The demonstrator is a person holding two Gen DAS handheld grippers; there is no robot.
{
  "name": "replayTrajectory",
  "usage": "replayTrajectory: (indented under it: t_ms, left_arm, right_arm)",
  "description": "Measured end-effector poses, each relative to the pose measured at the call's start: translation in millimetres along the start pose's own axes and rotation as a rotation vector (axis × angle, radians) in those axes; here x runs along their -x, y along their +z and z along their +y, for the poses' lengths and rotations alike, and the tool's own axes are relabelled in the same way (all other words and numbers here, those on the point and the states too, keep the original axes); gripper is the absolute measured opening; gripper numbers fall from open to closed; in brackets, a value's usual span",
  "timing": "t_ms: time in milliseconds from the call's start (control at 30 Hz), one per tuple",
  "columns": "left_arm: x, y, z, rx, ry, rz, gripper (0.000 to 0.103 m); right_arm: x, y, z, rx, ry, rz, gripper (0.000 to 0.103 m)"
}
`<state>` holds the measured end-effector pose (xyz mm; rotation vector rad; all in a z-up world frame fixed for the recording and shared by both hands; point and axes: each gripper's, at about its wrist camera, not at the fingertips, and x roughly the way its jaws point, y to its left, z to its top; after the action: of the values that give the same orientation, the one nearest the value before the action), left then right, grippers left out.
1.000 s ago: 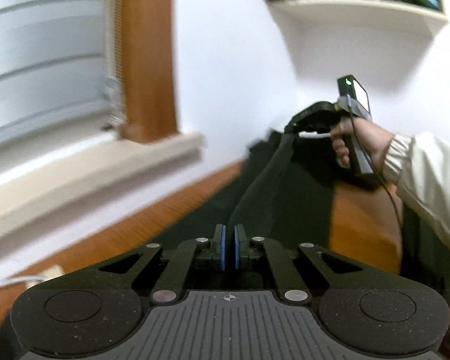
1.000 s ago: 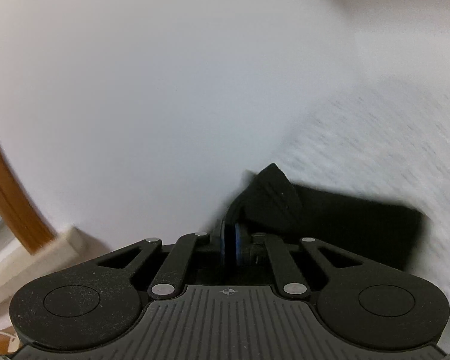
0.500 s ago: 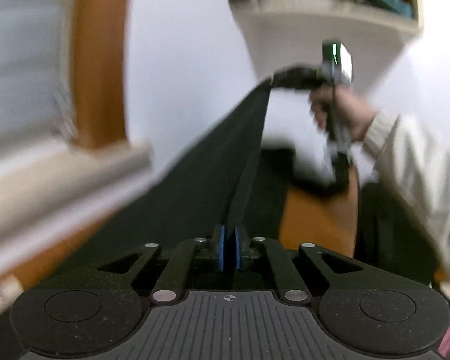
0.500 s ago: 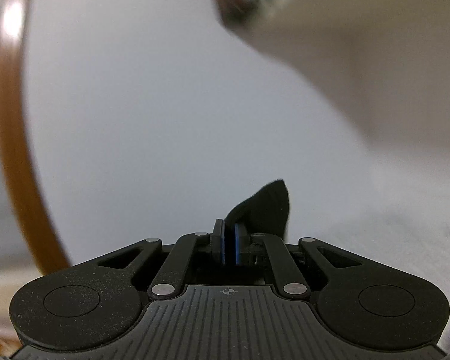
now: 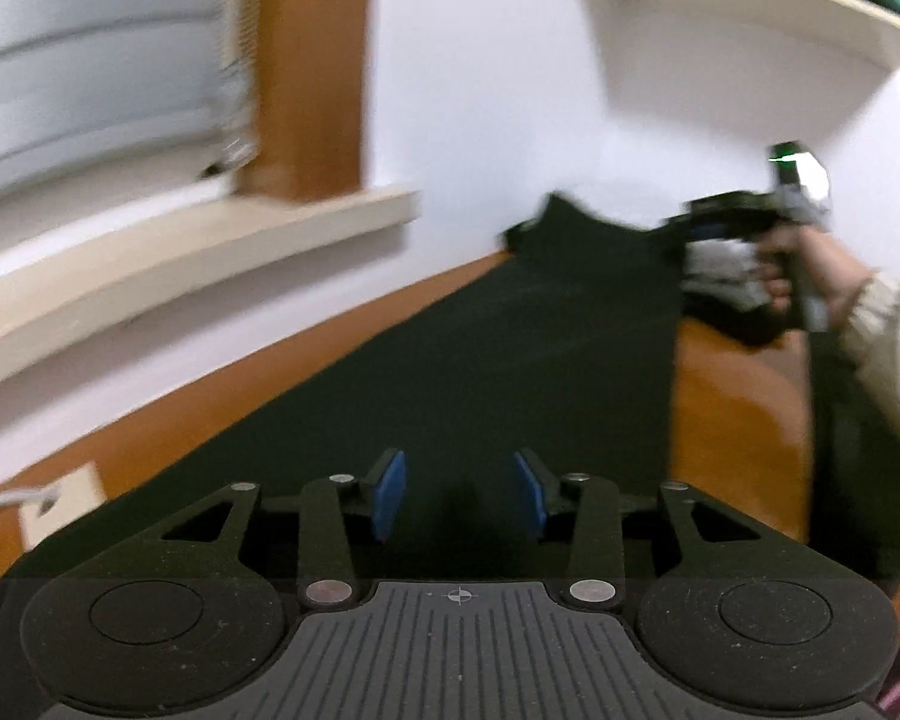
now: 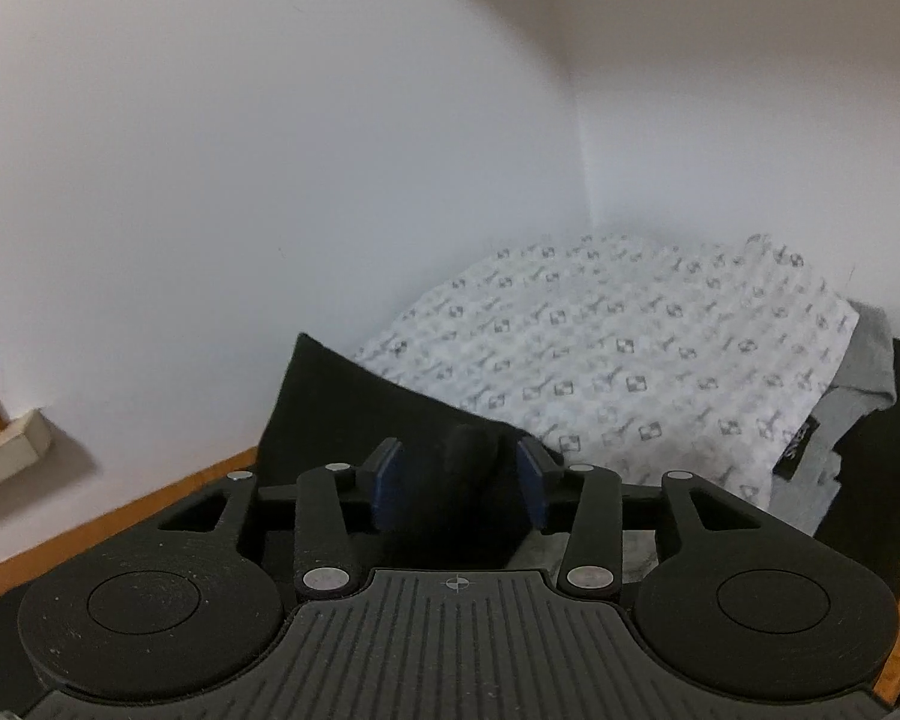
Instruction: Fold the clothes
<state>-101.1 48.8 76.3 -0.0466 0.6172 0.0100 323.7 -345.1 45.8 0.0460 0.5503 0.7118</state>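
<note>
Both claws were pressed together on the black cloth one second ago, and now their blue pads stand apart and the cloth lies down on the surface instead of hanging stretched between them.

In the left wrist view the left claw (image 5: 459,495) is spread and its jaws are opening; the black garment (image 5: 480,360) lies flat under and between the pads, but they do not press on it. From there the garment runs as a long dark strip toward the upper right of the frame, over the orange-brown wooden surface (image 5: 732,420). At its far end, at the right edge of the frame, a hand (image 5: 810,264) in a pale sleeve (image 5: 888,330) holds the right claw (image 5: 699,225), blurred by motion.

In the right wrist view the right claw (image 6: 459,492) is also spread, jaws opening. A rounded fold of the black garment (image 6: 471,450) stands between the pads; it seems free of both. Beyond the claw, in the right half of the frame, a white patterned cloth (image 6: 630,348) lies against the wall corner, and a grey garment (image 6: 834,414) with a small black label lies partly under it.

At the upper left of the left wrist view there are a window sill (image 5: 198,246) and a wooden frame (image 5: 312,60), at the upper right a shelf (image 5: 750,6) with books.
</note>
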Motion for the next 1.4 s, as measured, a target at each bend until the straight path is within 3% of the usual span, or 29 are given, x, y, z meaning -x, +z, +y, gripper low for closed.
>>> replayTrajectory:
  t_ms: [100, 133, 167, 267, 333, 367, 467, 667, 767, 900, 1033, 1233, 1400]
  left_arm:
    - [-10, -13, 13, 0.014, 0.048, 0.030, 0.044]
    - [-13, -16, 16, 0.023, 0.050, 0.036, 0.044]
    - [-14, -19, 18, 0.029, 0.050, 0.040, 0.045]
    - [-19, -25, 23, 0.039, 0.052, 0.046, 0.053]
    - [-23, -28, 24, 0.037, 0.056, 0.048, 0.057]
    - [-24, -31, 25, 0.036, 0.058, 0.047, 0.058]
    - [-26, -35, 22, 0.026, 0.055, 0.040, 0.067]
    - [-30, -34, 17, 0.010, 0.027, 0.050, 0.081]
    - [-31, -35, 13, -0.012, 0.008, 0.062, 0.092]
    - [-32, -36, 9, -0.028, 0.020, 0.067, 0.092]
    - [-32, -36, 9, -0.028, 0.022, 0.066, 0.092]
    - [-13, -33, 17, 0.027, 0.056, 0.028, 0.092]
    - [57, -28, 60, 0.078, 0.086, -0.073, 0.092]
  right_arm:
    - [-7, -3, 0, 0.000, -0.005, 0.012, 0.039]
    - [-8, -5, 0, 0.006, 0.016, 0.012, 0.029]
    - [-7, -6, 2, 0.023, 0.039, 0.006, 0.008]
    - [12, -4, 6, 0.071, -0.027, -0.101, 0.008]
    - [14, -2, 2, 0.030, -0.052, -0.096, 0.009]
    - [14, -3, 3, 0.033, -0.082, -0.087, 0.013]
    - [13, -11, 8, 0.048, -0.159, -0.088, 0.039]
    - [49, -33, 37, 0.149, -0.100, -0.228, 0.081]
    - [50, -45, 58, 0.210, 0.012, -0.211, 0.083]
    - [34, -70, 88, 0.237, 0.253, 0.002, 0.083]
    - [25, -94, 117, 0.249, 0.382, 0.123, 0.083]
    - [23, -103, 133, 0.287, 0.433, 0.186, 0.088]
    - [22, -101, 133, 0.347, 0.427, 0.198, 0.092]
